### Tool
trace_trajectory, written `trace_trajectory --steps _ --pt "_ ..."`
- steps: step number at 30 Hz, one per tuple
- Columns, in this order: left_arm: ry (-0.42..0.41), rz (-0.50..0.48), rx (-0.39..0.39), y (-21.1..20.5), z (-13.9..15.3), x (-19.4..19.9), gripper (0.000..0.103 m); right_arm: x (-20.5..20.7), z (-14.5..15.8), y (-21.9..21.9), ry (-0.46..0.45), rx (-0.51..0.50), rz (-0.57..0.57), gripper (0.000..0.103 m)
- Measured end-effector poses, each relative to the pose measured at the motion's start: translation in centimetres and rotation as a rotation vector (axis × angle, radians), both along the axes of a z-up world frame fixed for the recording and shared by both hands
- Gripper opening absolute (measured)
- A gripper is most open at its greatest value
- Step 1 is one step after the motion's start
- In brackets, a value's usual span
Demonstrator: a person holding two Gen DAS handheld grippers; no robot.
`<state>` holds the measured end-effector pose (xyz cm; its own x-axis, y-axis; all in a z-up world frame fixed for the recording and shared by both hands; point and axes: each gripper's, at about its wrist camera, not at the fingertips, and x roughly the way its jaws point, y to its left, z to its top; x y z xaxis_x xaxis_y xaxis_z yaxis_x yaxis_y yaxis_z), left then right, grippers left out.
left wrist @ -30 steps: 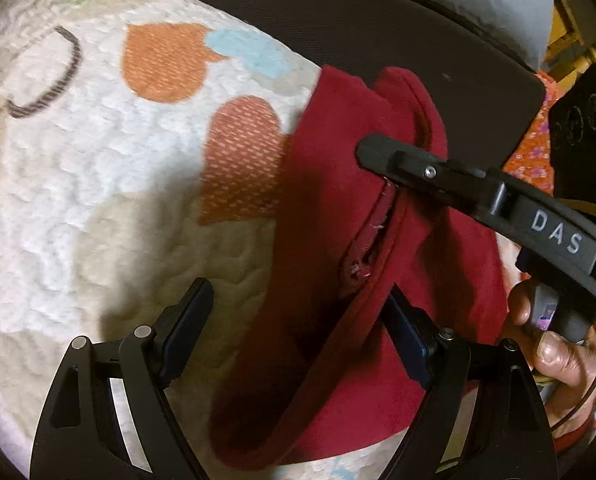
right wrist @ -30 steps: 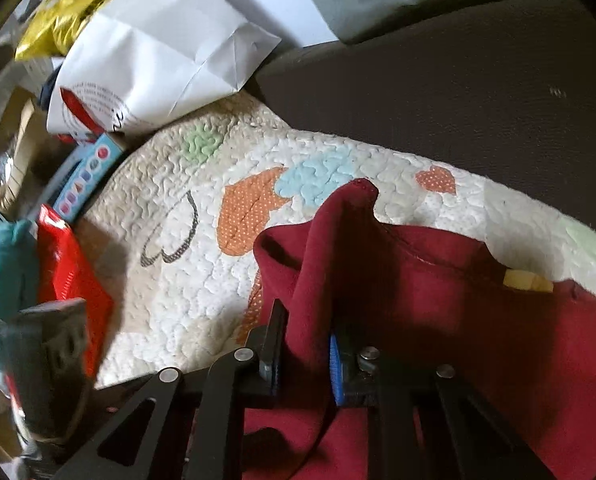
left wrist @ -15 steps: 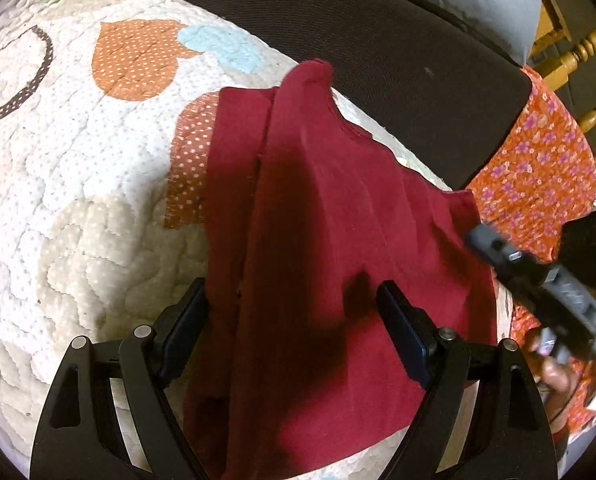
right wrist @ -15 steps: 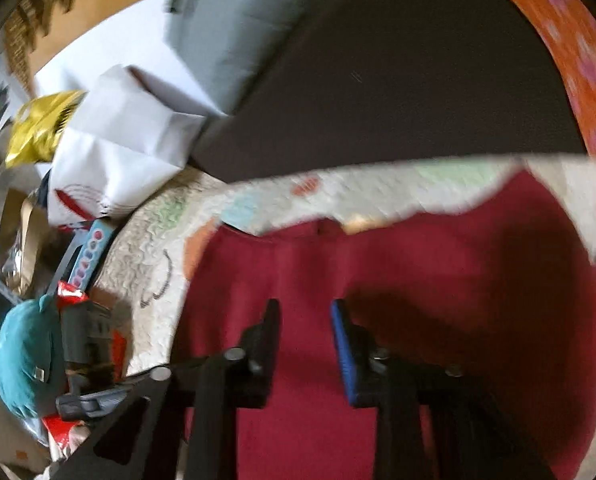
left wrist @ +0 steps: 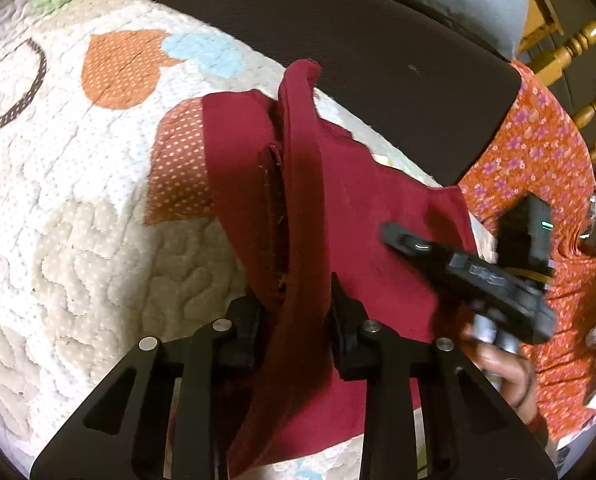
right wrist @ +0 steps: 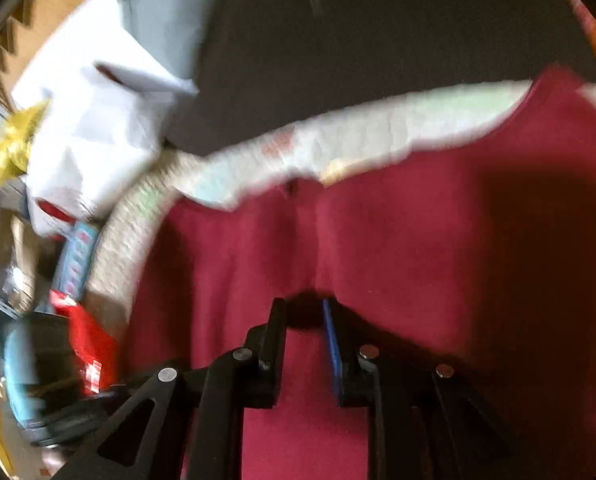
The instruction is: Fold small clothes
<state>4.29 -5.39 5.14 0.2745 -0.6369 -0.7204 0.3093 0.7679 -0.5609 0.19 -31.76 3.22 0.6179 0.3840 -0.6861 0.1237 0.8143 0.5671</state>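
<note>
Left wrist view – garment: the dark red garment lies on the quilted heart-print cover, spread from 12 o'clock to 3 o'clock of my left gripper.
Left wrist view – my left fingers: they have just been closing and are now clenched on a raised ridge of the red cloth, which stands up between the two pads.
Left wrist view – long axis: the pinched ridge runs straight away from me toward 12 o'clock, in line with my fingers, ending in a peak near the dark seat cushion.
Left wrist view – other hand: my right gripper shows blurred at 3 o'clock, its tips on the flat part of the garment, beside the orange floral cloth.
Right wrist view – garment: red cloth fills the frame from 9 to 3 o'clock; its far edge meets the cover at 12 o'clock.
Right wrist view – my right fingers: nearly closed, just tightened further; a dark pucker sits at the tips, but blur keeps me from telling whether cloth is truly caught.
Right wrist view – clutter: a white paper bag at 10 o'clock.
Judgement – coming move: the left hand already has the fold ridge, so it seems the nearer one to carry that edge over.
</note>
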Motion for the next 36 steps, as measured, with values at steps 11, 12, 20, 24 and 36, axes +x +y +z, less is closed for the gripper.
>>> trace_trajectory --steps 11,12,20,24,36 --pt "-0.03 -0.045 -0.073 -3.8 4.5 -2.6 0.022 -9.0 0.0 -1.9 -0.033 0.111 0.01 0.016" --pt "-0.038 -0.053 -0.073 -4.4 5.1 -3.2 0.022 -9.3 0.5 -2.2 -0.031 0.142 -0.007 0.016" --pt "-0.086 -0.151 -0.035 -13.2 7.9 -6.7 0.022 -16.8 1.8 -9.1 -0.079 0.222 -0.219 0.028" --pt "-0.064 -0.159 -0.024 -18.0 6.8 -7.8 0.022 -18.9 0.1 -11.8 -0.117 0.406 -0.311 0.028" --pt "-0.058 -0.373 -0.06 -16.6 9.5 -12.4 0.08 -19.6 -1.2 -12.9 -0.194 0.662 -0.38 0.047"
